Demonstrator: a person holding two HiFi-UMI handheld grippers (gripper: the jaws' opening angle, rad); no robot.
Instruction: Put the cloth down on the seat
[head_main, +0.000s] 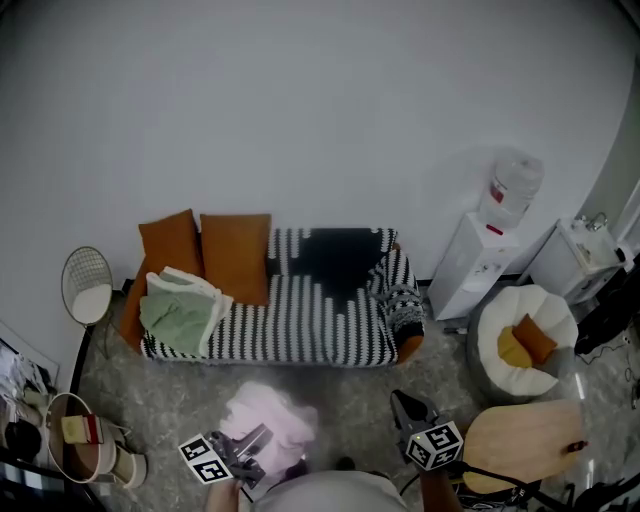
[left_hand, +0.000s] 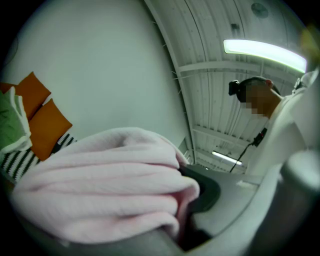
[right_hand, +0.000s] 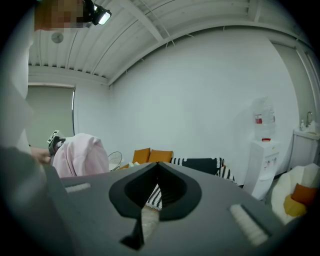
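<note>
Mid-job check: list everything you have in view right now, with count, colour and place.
sofa: one, black-and-white striped, against the back wall
cushions: two, orange, at the sofa's left end against the backrest
green cloth: one, green, folded on the sofa's left seat
dark throw: one, black, over the sofa's backrest
fan: one, white, on the floor left of the sofa
water dispenser: one, white, right of the sofa
beanbag: one, white, far right
pink cloth: one, pink, held in front of the sofa
left gripper: one, shut on the pink cloth
right gripper: one, shut, empty
</note>
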